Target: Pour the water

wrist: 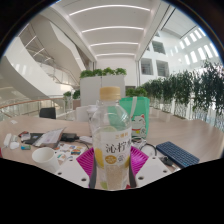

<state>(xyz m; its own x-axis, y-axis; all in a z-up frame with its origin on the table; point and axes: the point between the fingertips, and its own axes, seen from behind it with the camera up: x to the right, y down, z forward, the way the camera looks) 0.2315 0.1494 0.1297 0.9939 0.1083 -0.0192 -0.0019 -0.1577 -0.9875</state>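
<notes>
A clear plastic bottle (110, 135) with a yellow cap and a pale label with a lemon picture stands upright between my fingers. My gripper (111, 165) is shut on it: the pink pads (87, 160) press on both sides of its lower half. It seems lifted above the white table (30, 125). A white cup (43, 156) sits on the table to the left, just beyond the fingers. The bottle's base is hidden.
Green cups (138, 104) stand behind the bottle. A dark flat device (178, 153) lies to the right, a patterned card (70, 151) and small items to the left. A tall white box with plants (103, 85) stands beyond the table.
</notes>
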